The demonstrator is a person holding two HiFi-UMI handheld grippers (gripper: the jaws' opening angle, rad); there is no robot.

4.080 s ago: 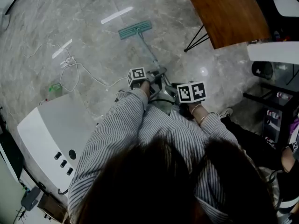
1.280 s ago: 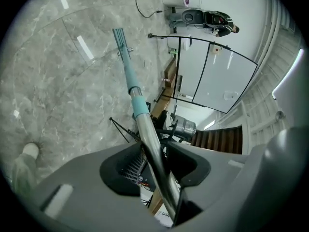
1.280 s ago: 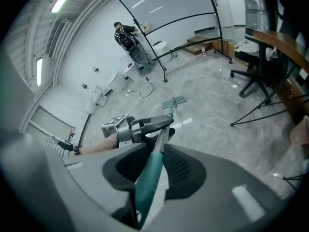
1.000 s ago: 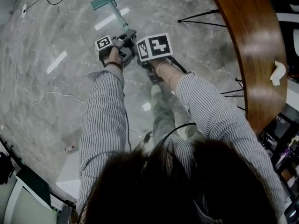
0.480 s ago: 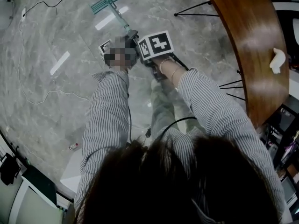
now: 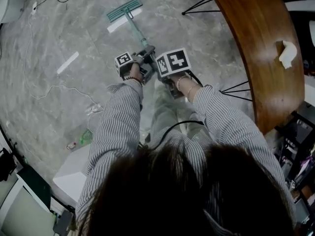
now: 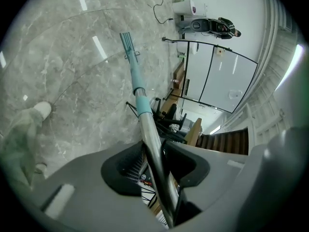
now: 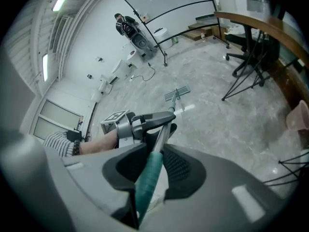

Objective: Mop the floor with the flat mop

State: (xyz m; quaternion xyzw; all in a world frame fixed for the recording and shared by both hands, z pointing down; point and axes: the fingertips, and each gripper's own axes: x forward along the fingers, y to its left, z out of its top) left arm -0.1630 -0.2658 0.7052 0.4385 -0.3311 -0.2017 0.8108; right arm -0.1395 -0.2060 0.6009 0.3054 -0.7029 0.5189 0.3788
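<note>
A mopping stroke looks under way; next it wants a steady push or pull, head kept flat. The left hand-held gripper clamps the flat mop's metal shaft, the right hand-held gripper its teal grip (just behind). The head lies on the floor, well ahead of both.

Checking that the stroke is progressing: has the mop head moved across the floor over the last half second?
Yes. The mop head has slid back toward the person and nearer the black table leg in the head view.
</note>
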